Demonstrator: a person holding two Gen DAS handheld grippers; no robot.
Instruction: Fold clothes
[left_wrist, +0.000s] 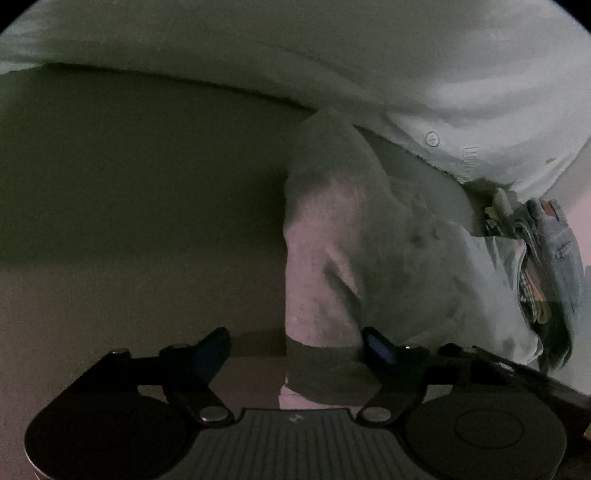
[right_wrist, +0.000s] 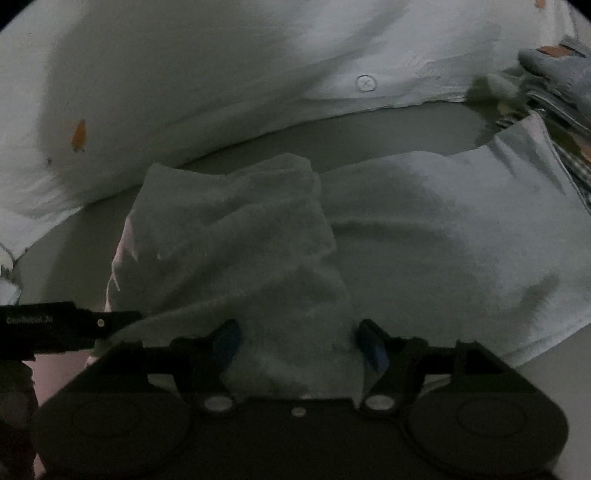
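Dimly, pale towel (right_wrist: 236, 236), bunched, rumpled, half-folded.

The pale fleecy garment (right_wrist: 240, 236) in front of me lies bunched on the tabletop, one thick fold doubled over its flatter part, which spreads rightward. Beyond its far corner sits a heap of other clothes (left_wrist: 546, 251), denim among them.
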